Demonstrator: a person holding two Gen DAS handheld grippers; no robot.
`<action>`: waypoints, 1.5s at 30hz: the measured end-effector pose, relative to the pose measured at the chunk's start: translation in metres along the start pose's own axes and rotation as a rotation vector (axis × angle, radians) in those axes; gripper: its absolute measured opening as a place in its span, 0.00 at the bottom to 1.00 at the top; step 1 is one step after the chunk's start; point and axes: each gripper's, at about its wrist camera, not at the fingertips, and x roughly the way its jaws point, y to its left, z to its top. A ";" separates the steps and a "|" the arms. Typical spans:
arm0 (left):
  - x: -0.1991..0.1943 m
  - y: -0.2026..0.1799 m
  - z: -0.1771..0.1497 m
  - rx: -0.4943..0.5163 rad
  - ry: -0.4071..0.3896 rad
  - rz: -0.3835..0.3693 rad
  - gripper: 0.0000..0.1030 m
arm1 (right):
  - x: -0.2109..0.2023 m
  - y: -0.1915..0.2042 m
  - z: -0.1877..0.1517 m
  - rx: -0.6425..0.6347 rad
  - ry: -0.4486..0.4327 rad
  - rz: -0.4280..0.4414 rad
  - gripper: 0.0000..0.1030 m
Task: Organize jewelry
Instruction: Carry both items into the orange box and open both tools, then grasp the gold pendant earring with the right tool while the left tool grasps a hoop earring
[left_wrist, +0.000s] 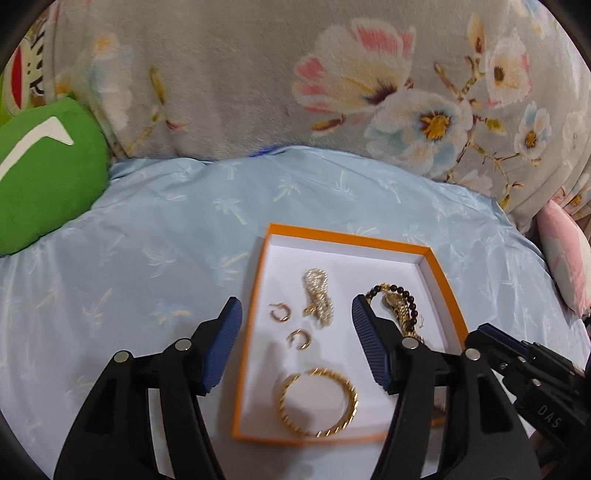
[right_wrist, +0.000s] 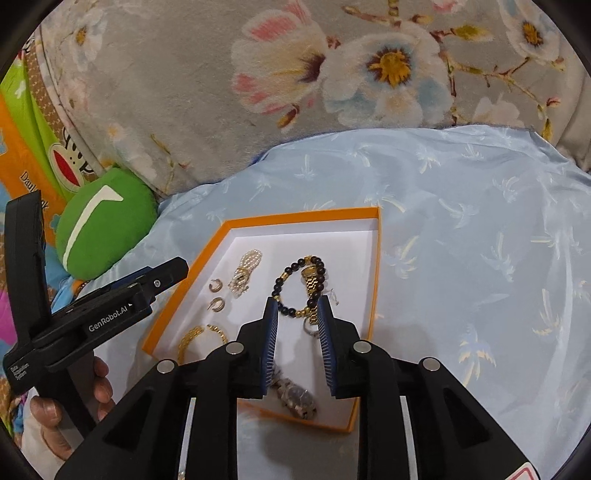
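Both tools hover over the orange box (left_wrist: 258, 280), empty: left tool (left_wrist: 295, 345) jaws wide apart, right tool (right_wrist: 296, 339) jaws slightly apart, nothing between either pair. Task looks nearly done; all visible jewelry sits inside the box on the bed (left_wrist: 147, 240). Near edge: gold bangle (left_wrist: 319, 402) and watch (right_wrist: 295, 398). Middle: two hoop earrings (left_wrist: 280, 313). Farther in: pearl piece (left_wrist: 319, 295), black bead bracelet (right_wrist: 295, 284), gold chain (right_wrist: 313, 291). Nothing loose on the bedsheet. Beyond box: green cushion (left_wrist: 40, 181).
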 end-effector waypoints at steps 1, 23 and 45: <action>-0.010 0.004 -0.005 0.010 -0.005 0.012 0.58 | -0.005 0.004 -0.005 -0.013 0.009 0.009 0.21; -0.097 0.033 -0.128 0.062 0.124 0.075 0.58 | -0.014 0.094 -0.115 -0.204 0.227 -0.001 0.20; -0.064 -0.015 -0.125 0.118 0.206 0.004 0.39 | -0.039 0.034 -0.115 -0.035 0.170 -0.090 0.03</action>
